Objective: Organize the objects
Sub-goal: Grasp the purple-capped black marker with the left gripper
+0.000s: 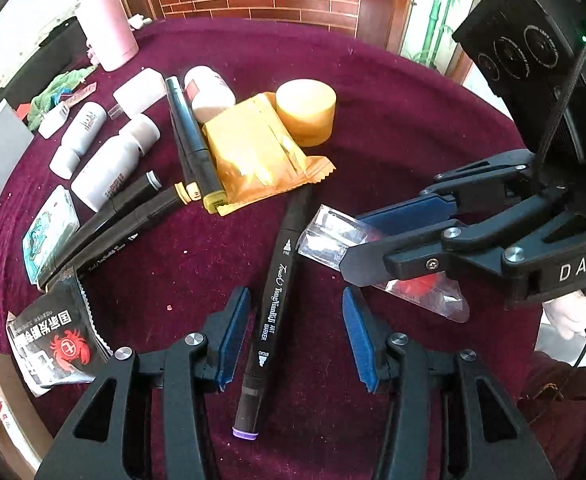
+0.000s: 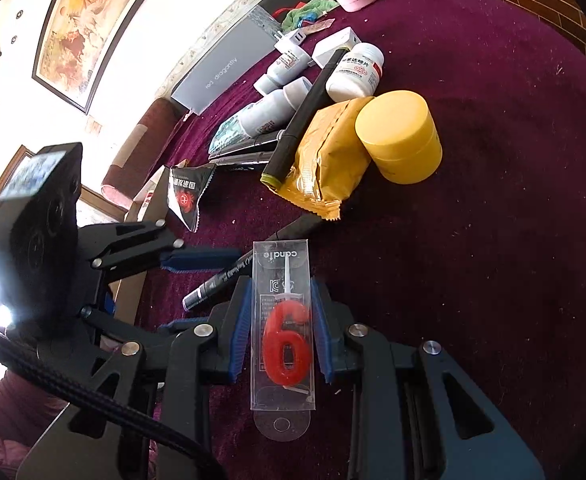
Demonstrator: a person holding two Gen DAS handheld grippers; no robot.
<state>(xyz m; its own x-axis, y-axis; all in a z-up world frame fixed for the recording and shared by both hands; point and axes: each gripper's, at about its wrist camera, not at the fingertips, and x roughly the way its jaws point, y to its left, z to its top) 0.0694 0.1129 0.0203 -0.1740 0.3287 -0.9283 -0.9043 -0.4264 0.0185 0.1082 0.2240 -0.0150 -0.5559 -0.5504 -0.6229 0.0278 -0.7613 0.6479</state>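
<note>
Clear plastic candle box (image 2: pixel 283 320) w/ a red "6" inside — right gripper (image 2: pixel 283 316) is clamped on its sides, just above the maroon table (image 2: pixel 493 240). Black marker (image 1: pixel 277 296) lies between the wide-open fingers of the left gripper (image 1: pixel 297 340), which is empty. Gold packet (image 1: pixel 253 152), yellow jar (image 1: pixel 307 112) & white bottles (image 1: pixel 109 164) sit toward the table's far edge.

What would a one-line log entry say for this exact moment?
right gripper: shut on candle box | left gripper: open, straddling purple-capped marker | surface: maroon cloth
</note>
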